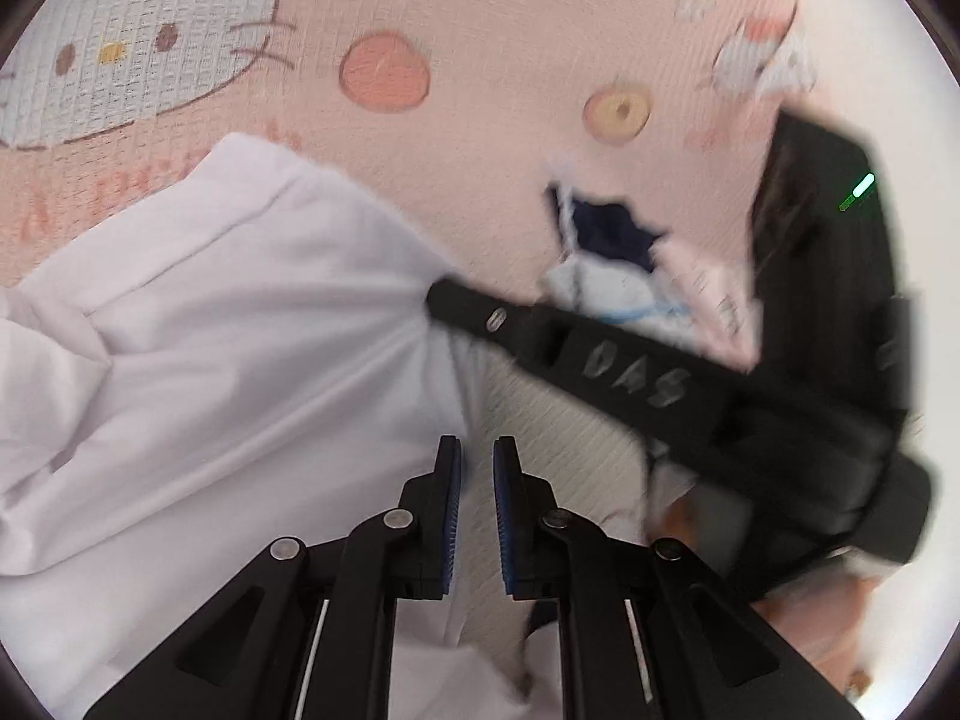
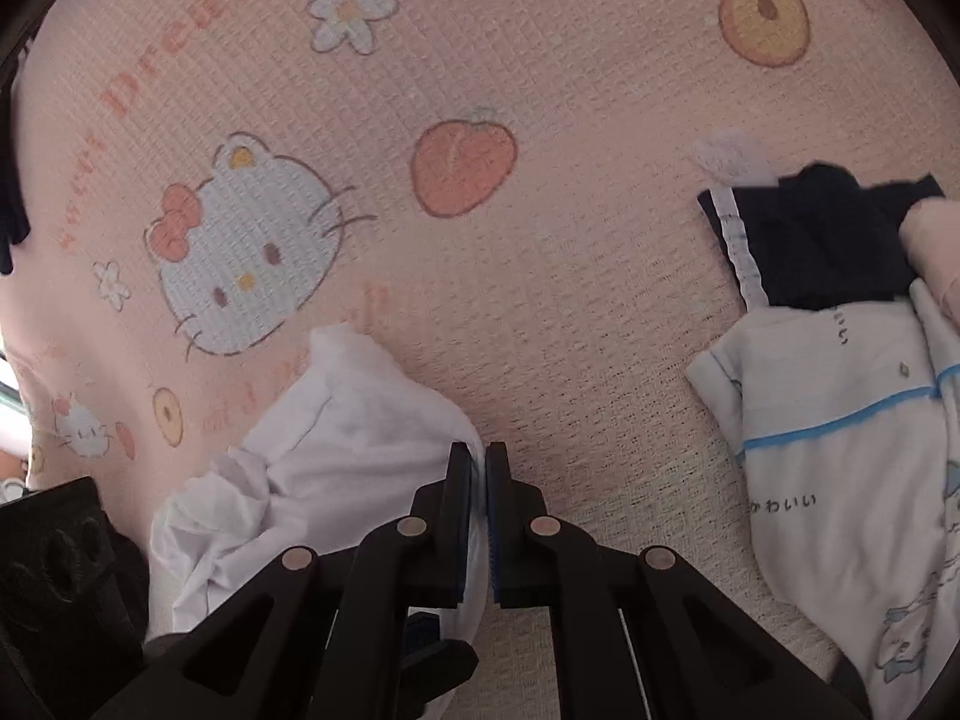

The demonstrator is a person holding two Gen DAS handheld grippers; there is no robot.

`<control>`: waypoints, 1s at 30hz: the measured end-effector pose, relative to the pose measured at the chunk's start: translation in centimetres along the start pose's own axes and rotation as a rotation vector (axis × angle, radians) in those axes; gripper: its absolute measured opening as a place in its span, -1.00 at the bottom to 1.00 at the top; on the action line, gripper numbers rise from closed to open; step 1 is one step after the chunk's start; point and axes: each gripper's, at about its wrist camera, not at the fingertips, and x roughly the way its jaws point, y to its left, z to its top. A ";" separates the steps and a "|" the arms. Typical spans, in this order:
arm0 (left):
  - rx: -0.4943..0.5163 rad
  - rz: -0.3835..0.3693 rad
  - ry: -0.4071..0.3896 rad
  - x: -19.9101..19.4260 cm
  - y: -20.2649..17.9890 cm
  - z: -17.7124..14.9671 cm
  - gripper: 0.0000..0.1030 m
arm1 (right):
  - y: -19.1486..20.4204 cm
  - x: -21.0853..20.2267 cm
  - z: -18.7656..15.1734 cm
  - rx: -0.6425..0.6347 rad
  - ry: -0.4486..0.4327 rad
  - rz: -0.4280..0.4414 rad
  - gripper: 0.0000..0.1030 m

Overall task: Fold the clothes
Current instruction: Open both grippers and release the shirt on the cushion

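Note:
A white garment (image 1: 198,360) lies bunched on the pink cartoon-print sheet (image 1: 480,30). My left gripper (image 1: 477,456) hovers at its right edge with the jaws a small gap apart and nothing between them. My right gripper (image 2: 478,462) is shut on an edge of the same white garment (image 2: 312,468), which hangs bunched to its left. In the left wrist view the right gripper (image 1: 438,297) reaches in from the right and pinches the cloth, which puckers around its tip.
A pile of other clothes lies to the right: a white piece with blue trim (image 2: 840,450), a dark navy piece (image 2: 822,240) and a pink one (image 2: 936,240). The pink sheet (image 2: 540,210) spreads beyond.

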 end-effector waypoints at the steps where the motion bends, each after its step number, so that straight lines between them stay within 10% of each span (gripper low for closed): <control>1: 0.002 0.016 0.015 -0.1 0.0 -0.1 -0.71 | 0.1 -0.4 0.1 0.001 -0.016 -0.016 -0.62; 3: 0.001 0.031 0.020 -0.8 0.2 -0.6 -0.44 | 0.1 -1.1 0.3 0.012 -0.029 -0.013 -0.10; 6: -0.007 0.029 -0.015 -2.7 0.7 -1.6 0.19 | -0.3 -2.1 0.7 0.055 -0.036 0.028 -0.01; 30: -0.084 0.197 -0.113 -14.6 9.4 -6.7 0.19 | 10.1 -2.9 -0.9 0.026 0.131 0.065 0.35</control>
